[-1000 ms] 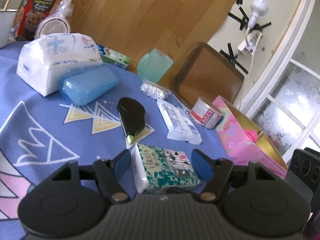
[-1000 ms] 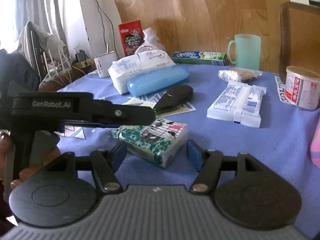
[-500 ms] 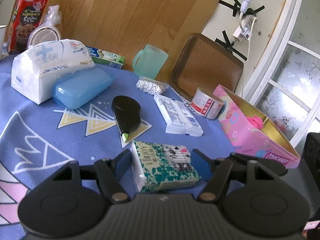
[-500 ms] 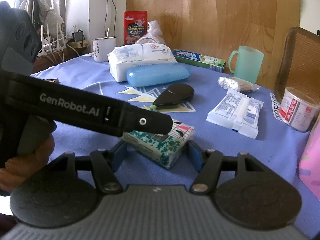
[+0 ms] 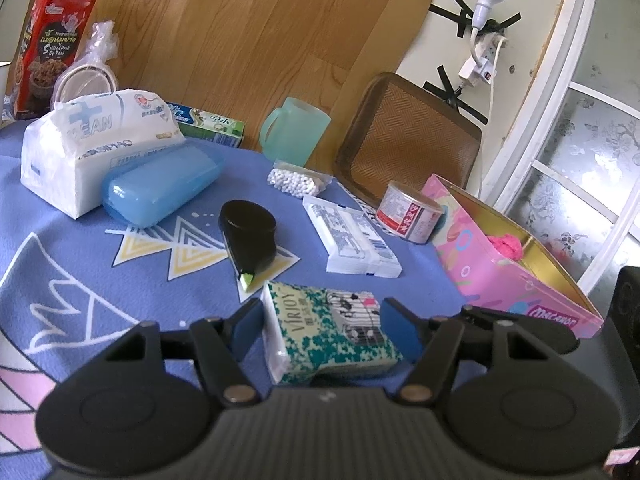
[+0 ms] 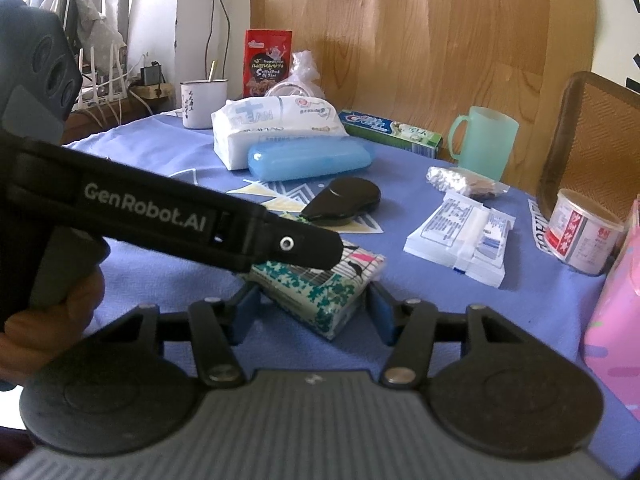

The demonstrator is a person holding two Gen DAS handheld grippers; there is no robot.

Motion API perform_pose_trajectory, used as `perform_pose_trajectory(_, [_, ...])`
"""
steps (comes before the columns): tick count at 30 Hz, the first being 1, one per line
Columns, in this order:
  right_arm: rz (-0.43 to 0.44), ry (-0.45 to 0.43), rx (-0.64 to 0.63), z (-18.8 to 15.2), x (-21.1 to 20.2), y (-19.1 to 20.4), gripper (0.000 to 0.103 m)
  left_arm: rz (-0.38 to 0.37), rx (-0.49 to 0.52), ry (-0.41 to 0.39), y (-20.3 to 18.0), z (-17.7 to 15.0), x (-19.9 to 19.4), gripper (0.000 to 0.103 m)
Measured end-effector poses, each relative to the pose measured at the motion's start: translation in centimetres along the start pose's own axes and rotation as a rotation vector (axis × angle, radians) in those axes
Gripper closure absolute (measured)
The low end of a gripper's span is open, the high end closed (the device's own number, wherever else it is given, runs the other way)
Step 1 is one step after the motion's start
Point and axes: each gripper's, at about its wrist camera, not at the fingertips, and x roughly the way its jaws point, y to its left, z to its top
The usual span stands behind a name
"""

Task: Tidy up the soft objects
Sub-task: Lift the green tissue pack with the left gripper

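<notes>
A green-and-white pocket tissue pack (image 5: pixel 328 332) lies on the blue tablecloth (image 5: pixel 100 280). My left gripper (image 5: pixel 323 327) straddles it, and both blue pads touch its sides. In the right wrist view the same pack (image 6: pixel 320 286) sits between the pads of my right gripper (image 6: pixel 314 312). Those jaws are closing, and a thin gap still shows at each pad. One left-gripper finger (image 6: pixel 180 220) crosses over the pack's far end, with a hand (image 6: pixel 52 316) on its handle. An open pink box (image 5: pixel 520 280) stands to the right with a pink lump inside.
Further back lie a large white tissue bag (image 5: pixel 92 148), a blue case (image 5: pixel 160 184), a black oval tool (image 5: pixel 248 236), a flat white packet (image 5: pixel 348 240), a bag of white pellets (image 5: pixel 296 180), a tin (image 5: pixel 408 216), a green mug (image 5: pixel 294 134) and a brown tray (image 5: pixel 408 144).
Both views have rolled a little. The right jaws have narrowed around the tissue pack. The left gripper's finger now reaches further across the right wrist view. The pack has stayed in place.
</notes>
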Motion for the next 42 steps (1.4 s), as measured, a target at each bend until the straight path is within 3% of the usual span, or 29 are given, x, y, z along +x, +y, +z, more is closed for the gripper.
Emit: perform_pose_trajectory(42, [-0.02, -0.032, -0.025, -0.18, -0.53, 0.37, 0.043, -0.003, -0.007, 0.001, -0.05, -0.04, -0.12, 0.038])
